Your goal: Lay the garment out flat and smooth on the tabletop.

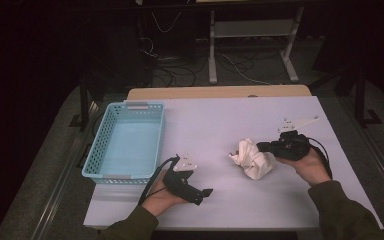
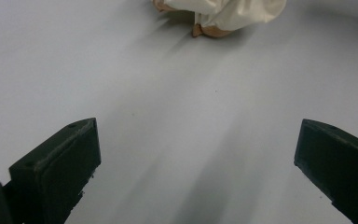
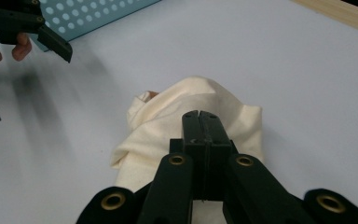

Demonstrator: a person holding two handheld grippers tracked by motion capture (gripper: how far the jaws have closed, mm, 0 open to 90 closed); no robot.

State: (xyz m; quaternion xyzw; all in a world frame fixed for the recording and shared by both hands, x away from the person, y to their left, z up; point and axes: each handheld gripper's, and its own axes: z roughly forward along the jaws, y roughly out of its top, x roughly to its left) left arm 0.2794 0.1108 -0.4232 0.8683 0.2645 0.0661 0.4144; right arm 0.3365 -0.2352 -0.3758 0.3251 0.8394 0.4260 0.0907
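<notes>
A crumpled cream cloth [image 1: 252, 157] lies on the white table [image 1: 215, 120], right of its middle. My right gripper [image 1: 261, 146] comes at it from the right and is shut. In the right gripper view its jaws [image 3: 199, 114] press flat together just over the cloth [image 3: 168, 121], with no fabric visible between them. My left gripper [image 1: 205, 196] rests near the front edge, open, pointing right. Its black fingers [image 2: 70, 154] stand wide apart over bare table, and the cloth [image 2: 233, 14] lies far ahead, with small tan bits peeking from under it.
A light blue perforated basket [image 1: 96, 150] sits at the table's left, with nothing in it; its corner [image 3: 88, 14] appears in the right gripper view. A wooden strip [image 1: 220, 92] edges the far side. Table legs and cables lie on the floor beyond.
</notes>
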